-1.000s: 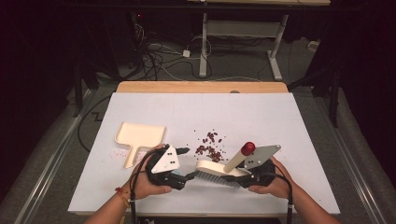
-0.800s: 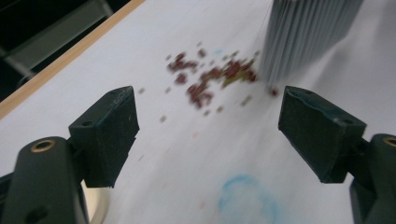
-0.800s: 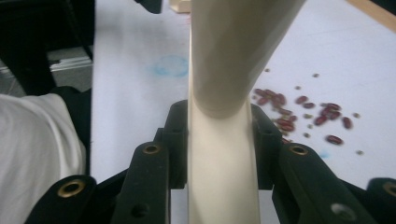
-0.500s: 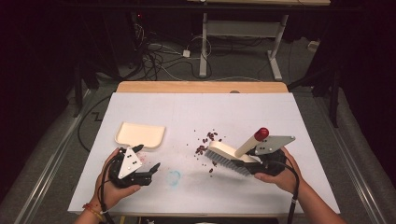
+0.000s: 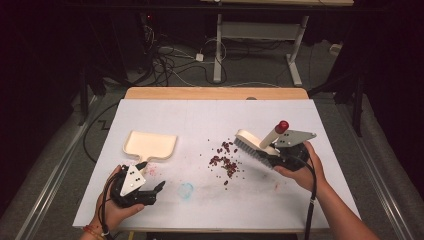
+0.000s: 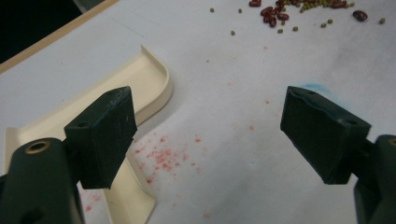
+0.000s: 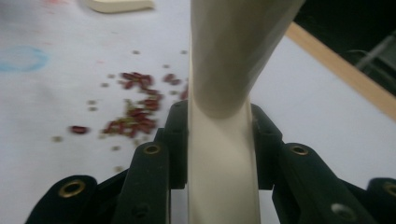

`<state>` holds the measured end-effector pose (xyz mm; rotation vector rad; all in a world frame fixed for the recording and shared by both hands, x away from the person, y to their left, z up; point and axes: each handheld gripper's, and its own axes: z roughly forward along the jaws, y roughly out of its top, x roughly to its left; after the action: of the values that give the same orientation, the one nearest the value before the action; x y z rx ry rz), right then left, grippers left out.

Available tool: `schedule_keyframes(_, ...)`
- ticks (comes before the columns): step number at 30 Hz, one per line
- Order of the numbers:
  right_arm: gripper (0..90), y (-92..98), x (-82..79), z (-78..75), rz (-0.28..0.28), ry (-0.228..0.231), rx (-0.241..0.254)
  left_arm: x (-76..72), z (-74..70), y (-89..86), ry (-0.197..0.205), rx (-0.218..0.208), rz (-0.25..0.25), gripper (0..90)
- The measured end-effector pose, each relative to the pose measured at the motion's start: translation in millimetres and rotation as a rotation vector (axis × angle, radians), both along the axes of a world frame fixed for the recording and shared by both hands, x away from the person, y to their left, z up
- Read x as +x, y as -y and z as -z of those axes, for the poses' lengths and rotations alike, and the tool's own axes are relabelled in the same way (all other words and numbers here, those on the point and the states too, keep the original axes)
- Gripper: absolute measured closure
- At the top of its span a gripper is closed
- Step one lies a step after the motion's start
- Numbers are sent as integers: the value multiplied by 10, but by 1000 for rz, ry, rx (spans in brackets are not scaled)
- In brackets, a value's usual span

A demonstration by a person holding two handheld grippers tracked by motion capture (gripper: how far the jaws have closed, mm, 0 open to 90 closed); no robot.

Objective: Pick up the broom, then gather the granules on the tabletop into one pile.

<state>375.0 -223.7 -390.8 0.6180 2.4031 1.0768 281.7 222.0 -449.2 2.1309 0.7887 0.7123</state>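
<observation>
Work in hand: sweeping the spilled beans [image 5: 226, 161] together on the white counter [image 5: 210, 115] with a brush, a dustpan waiting beside
Right gripper [image 5: 282, 155]: its jaws are clenched on the cream handle of the brush [image 5: 256, 144]; in the right gripper view the handle [image 7: 223, 154] passes straight up between both jaws
Brush position: bristles rest on the counter just right of the beans, red tip of the handle points up and away
Left gripper [image 5: 150, 192]: its jaws have just been opening and now stand wide and released, nothing is between them
Dustpan [image 5: 149, 145]: it lies flat, well left of the beans; in the left gripper view its handle [image 6: 123, 186] is just beside one black pad [image 6: 103, 135], not touching as far as I can see
Risk one: I think a fast stroke may scatter the small round beans past the pan or off the counter edge
Risk two: if the pan is not held down or stays far from the pile, the brush may push it away or the beans may slide under its lip
Risk three: the handle may turn inside the jaws, because it is smooth
Writing: no brand or label can be read; there is a faint blue ring [image 5: 186, 190] and red specks on the counter
</observation>
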Motion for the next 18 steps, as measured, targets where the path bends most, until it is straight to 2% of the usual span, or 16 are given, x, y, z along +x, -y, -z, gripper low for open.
schedule_keyframes(1, 672, 7, 96, -5, 41, 41, -35, -1, 9, 2, -14, -1, -3, 178)
schedule_keyframes(2, 672, 7, 156, -7, 53, 56, -54, 15, 11, 1, -13, -10, 2, 178)
schedule_keyframes(3, 672, 7, 156, -7, 53, 56, -54, 31, 9, -1, -18, -17, 1, 178)
schedule_keyframes(4, 672, 5, 287, -7, 76, 60, -53, 49, 6, -1, -19, -23, -3, 176)
schedule_keyframes(5, 672, 5, 287, -7, 76, 60, -53, 66, 7, 0, -23, -25, -4, 176)
schedule_keyframes(6, 672, -19, 421, -1, 104, 90, -78, 79, 10, 0, -26, -21, -3, 175)
schedule_keyframes(8, 672, -47, 561, 18, 129, 106, -98, 83, 32, 14, -45, -24, -7, 175)
schedule_keyframes(9, 672, -62, 626, 36, 144, 101, -96, 89, 37, 20, -36, -13, 1, 175)
schedule_keyframes(10, 672, -62, 626, 36, 144, 101, -96, 86, 44, 32, -35, -4, 3, 175)
schedule_keyframes(11, 672, -96, 744, 82, 164, 87, -86, 80, 49, 43, -35, 1, 5, 175)
schedule_keyframes(13, 672, -117, 797, 103, 171, 83, -87, 70, 55, 58, -31, 17, 9, 175)
schedule_keyframes(14, 672, -157, 901, 136, 180, 63, -73, 62, 59, 62, -40, 19, 7, 175)
schedule_keyframes(16, 672, -184, 946, 149, 188, 59, -72, 75, 52, 55, -35, 12, 10, 175)
schedule_keyframes(18, 672, -260, 1021, 177, 207, 67, -95, 89, 52, 56, -33, 9, 7, 175)
